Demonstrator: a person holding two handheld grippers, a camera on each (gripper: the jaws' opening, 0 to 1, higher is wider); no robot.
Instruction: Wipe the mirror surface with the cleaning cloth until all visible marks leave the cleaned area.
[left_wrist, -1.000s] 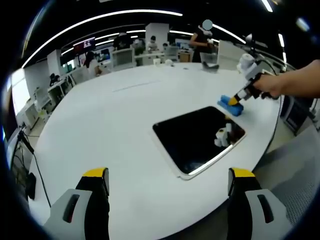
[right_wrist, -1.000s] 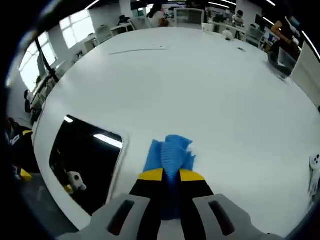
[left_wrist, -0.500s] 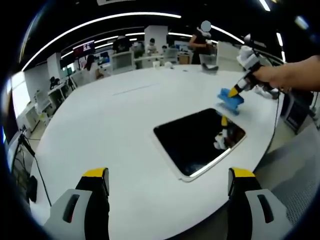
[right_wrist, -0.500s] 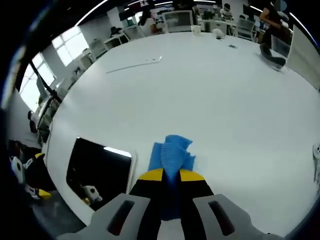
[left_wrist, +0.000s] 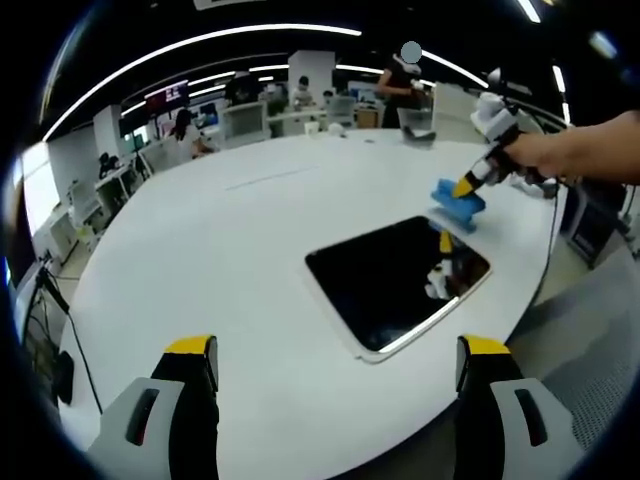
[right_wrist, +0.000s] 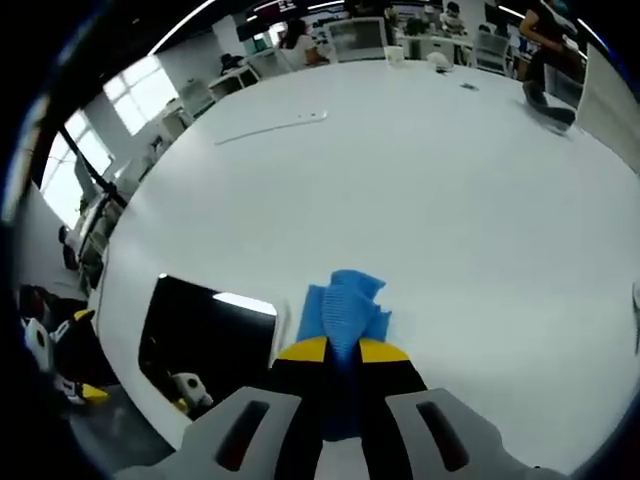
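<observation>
One mirror (left_wrist: 396, 279), one blue cleaning cloth (right_wrist: 343, 308), two hand-held grippers. Right hand-held gripper (right_wrist: 342, 352): jaws clamped tight on cleaning cloth, blue folds bunched past yellow tips. Seen from left gripper view, right hand-held gripper (left_wrist: 466, 187) holds cloth (left_wrist: 457, 205) above white counter (left_wrist: 220, 260), at mirror's far corner; contact with glass unclear. Mirror (right_wrist: 200, 344) lies flat on counter (right_wrist: 430, 190), left of right hand-held gripper. Left hand-held gripper (left_wrist: 335, 362): jaws spread wide, holding nothing, well back from mirror.
</observation>
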